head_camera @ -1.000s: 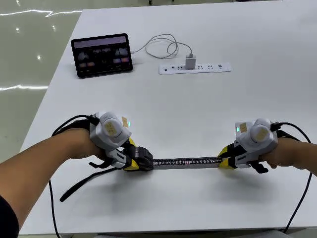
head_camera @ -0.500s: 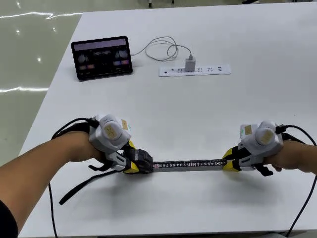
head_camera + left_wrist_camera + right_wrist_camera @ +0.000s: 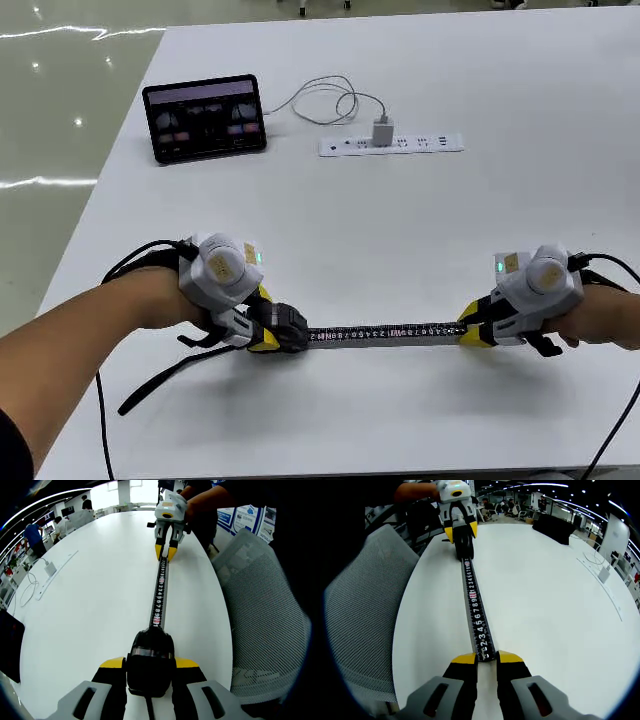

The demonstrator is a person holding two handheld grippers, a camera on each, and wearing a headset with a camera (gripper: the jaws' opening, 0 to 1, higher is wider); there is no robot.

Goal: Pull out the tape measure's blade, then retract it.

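Observation:
A black tape measure case [image 3: 285, 327] [image 3: 150, 659] lies near the white table's front edge, and my left gripper [image 3: 262, 334] [image 3: 149, 663] is shut on it. Its dark numbered blade [image 3: 385, 333] [image 3: 160, 590] [image 3: 476, 612] runs flat along the table to the right. My right gripper [image 3: 474, 331] [image 3: 485, 658] is shut on the blade's end. In the left gripper view the right gripper [image 3: 165, 552] stands at the far end of the blade. In the right gripper view the left gripper [image 3: 460, 530] holds the case [image 3: 463, 542] at the far end.
A tablet [image 3: 204, 115] stands at the back left of the table [image 3: 400, 240]. A white power strip [image 3: 392, 146] with a charger and coiled cable [image 3: 335, 98] lies behind the middle. A grey mesh chair [image 3: 260, 620] sits by the table's front edge. Black cables trail from both grippers.
My right gripper has moved to the right with the blade's end, drawing more blade out of the case. The left gripper and case have stayed put.

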